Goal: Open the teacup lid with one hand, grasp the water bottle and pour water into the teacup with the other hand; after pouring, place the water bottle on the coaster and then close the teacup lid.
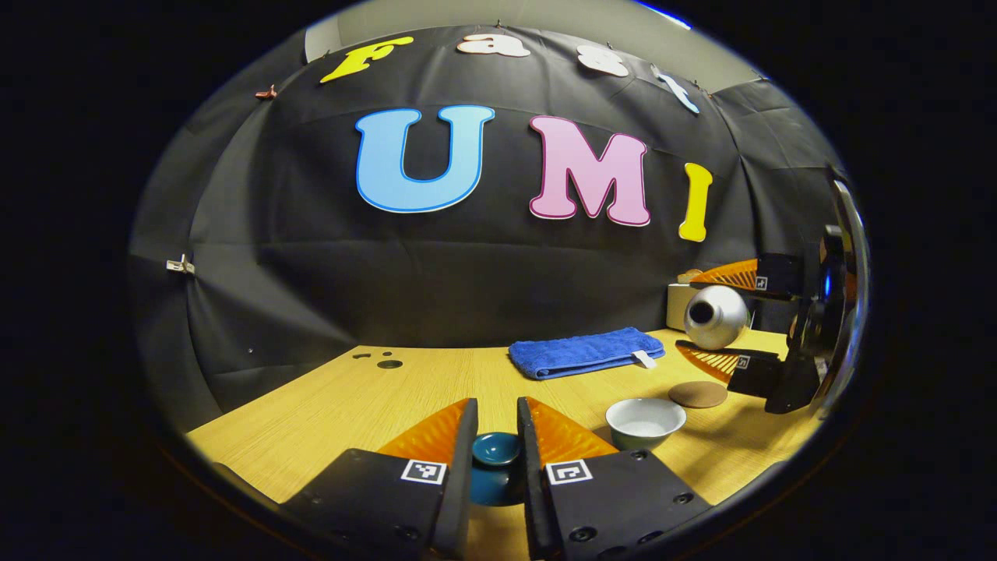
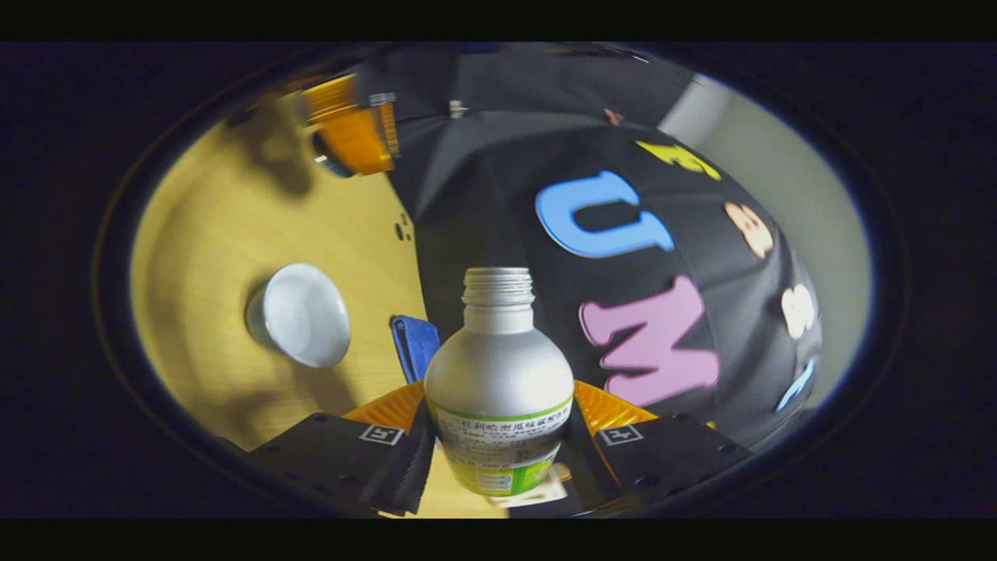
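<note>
My left gripper is shut on the dark teal teacup lid, holding it low over the near part of the wooden table. The open white teacup stands just to its right, and in the right gripper view this teacup appears at left. A round brown coaster lies behind the cup. My right gripper is shut on the silver water bottle, which has no cap. In the left gripper view the bottle hangs tilted above the coaster, its mouth turned toward the cup.
A folded blue towel lies at the back of the table, near the black cloth wall. A pale box stands behind the bottle at the far right. Small dark holes mark the tabletop at back left.
</note>
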